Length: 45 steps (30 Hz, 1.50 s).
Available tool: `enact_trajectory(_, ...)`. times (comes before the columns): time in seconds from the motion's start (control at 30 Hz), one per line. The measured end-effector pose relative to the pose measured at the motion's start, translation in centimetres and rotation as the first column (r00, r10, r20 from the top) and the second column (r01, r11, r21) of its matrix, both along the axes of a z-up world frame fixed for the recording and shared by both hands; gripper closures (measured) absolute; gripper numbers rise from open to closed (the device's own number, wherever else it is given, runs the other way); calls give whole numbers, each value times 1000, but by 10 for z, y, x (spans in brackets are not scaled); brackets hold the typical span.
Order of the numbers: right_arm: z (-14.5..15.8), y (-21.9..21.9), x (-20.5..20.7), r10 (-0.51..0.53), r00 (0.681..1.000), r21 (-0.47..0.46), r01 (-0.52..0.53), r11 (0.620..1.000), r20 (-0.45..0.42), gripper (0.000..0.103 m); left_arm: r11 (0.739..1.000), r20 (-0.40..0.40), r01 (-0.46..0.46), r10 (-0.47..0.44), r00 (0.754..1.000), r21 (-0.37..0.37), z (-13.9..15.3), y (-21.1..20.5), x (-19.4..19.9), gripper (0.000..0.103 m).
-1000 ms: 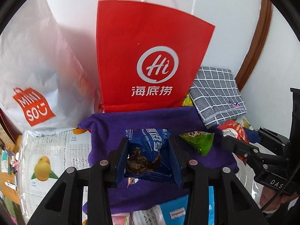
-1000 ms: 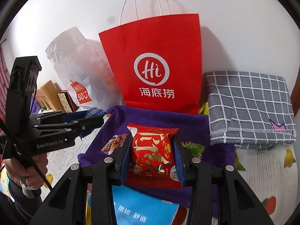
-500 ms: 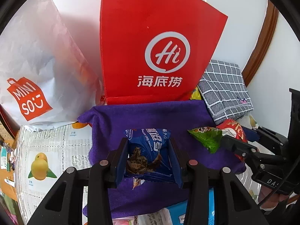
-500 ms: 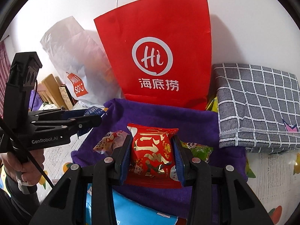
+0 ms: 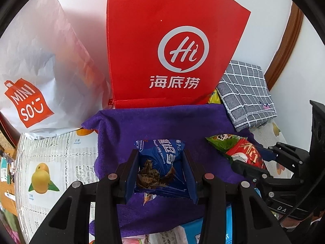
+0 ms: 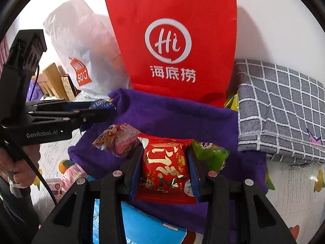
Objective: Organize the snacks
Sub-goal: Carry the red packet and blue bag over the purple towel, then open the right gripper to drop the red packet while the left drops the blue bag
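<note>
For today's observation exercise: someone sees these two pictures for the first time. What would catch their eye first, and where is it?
The big red paper bag with its white logo stands against the wall at the back, a white plastic bag beside it. In front lies a purple towel. The left gripper is clamped on a blue cookie packet, and the right gripper on a red snack packet.

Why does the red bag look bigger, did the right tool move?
Yes. The right tool, gripping the red snack, moved closer to the red bag.
</note>
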State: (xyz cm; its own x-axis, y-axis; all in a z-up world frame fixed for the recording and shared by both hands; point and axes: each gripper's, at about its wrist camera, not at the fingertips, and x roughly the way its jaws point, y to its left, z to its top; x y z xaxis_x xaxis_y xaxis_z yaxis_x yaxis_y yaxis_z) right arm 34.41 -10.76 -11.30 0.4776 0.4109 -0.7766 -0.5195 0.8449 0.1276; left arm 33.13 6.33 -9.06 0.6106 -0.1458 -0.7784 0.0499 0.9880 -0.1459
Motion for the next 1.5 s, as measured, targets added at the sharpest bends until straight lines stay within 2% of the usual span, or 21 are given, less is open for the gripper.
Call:
enact_trajectory(0.67,-24,0,15,-33,996,-57,28,998,-84,62,1000,-15,8,-8,1000,4,-4,-1,1,63)
enact_trajectory(1.17,-36,8,19,-37,992,-97,25,995,-119,61,1000,-60,20,-19,998,17,-13,-6,5,63)
enact_trajectory(1.23,-37,8,18,-36,991,-93,24,995,-125,59,1000,-70,19,-18,997,20,-15,-6,6,63)
enact_trajectory(1.3,-36,7,18,-34,991,-86,23,996,-129,50,1000,-78,19,-17,997,20,-17,-6,7,63)
enact_trajectory(1.37,-34,6,16,-39,993,-83,29,996,-116,47,1000,-87,19,-17,996,19,-19,-6,8,63)
enact_trajectory(1.5,-23,1,13,-50,995,-72,43,996,-87,46,1000,-105,18,-16,994,18,-23,-7,10,63)
